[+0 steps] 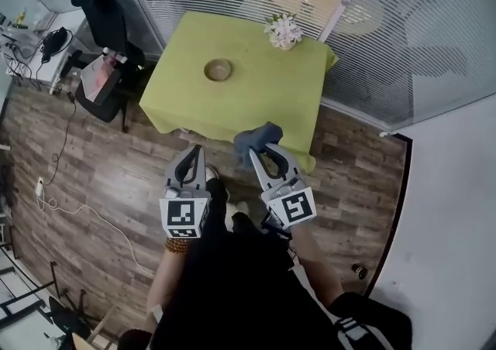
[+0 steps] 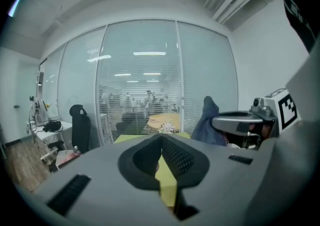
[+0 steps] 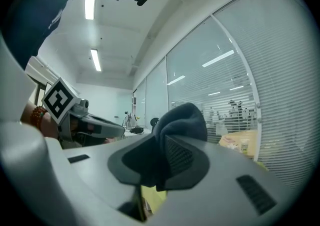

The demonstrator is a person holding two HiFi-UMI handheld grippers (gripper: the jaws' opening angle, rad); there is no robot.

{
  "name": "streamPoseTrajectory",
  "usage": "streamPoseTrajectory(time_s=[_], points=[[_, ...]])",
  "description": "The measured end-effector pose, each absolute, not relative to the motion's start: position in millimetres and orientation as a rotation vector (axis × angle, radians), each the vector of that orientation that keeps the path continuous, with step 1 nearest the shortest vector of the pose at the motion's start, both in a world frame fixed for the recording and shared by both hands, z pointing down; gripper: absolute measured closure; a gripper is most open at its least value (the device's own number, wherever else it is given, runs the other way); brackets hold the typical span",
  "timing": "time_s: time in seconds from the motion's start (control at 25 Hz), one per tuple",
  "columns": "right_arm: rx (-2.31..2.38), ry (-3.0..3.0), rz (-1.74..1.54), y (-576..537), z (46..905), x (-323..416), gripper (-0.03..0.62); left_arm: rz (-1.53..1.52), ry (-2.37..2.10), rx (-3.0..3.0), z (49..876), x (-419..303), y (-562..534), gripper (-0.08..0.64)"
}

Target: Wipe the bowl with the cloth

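While the person is standing short of the bench (image 1: 256,97), the left hand-held gripper (image 1: 198,152) is hanging over the wooden floor (image 1: 108,186) with its jaws pressed together, nothing between them. The right hand-held gripper (image 1: 256,156) is clamping a dark blue cloth (image 1: 260,136), which is bunching up above its tips at the bench's near edge. The bowl (image 1: 218,70) is sitting on the green-covered bench, well apart from the cloth. Flowers (image 1: 284,31) are standing near the far edge.
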State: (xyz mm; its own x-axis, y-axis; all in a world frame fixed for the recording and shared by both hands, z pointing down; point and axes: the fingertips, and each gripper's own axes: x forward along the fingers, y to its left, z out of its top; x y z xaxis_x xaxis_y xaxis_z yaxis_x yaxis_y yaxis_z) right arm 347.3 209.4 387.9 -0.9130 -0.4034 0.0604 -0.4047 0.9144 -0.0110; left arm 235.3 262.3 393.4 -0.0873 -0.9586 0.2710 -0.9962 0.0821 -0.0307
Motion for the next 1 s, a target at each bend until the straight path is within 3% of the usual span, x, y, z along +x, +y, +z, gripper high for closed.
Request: streamPoseTrajectory(time_s=[0.6,1.0], points=[[0.581,-2.894,-0.056,96.1,398.0,236.4,0.526,0.203,-2.075,1.938,444.7,110.6,161.2,0.548],[0.541,-2.758,-0.024,22.7,443.6,181.7,0.526,0.331,-1.992,1.928,485.0,59.0,100.6,0.548]])
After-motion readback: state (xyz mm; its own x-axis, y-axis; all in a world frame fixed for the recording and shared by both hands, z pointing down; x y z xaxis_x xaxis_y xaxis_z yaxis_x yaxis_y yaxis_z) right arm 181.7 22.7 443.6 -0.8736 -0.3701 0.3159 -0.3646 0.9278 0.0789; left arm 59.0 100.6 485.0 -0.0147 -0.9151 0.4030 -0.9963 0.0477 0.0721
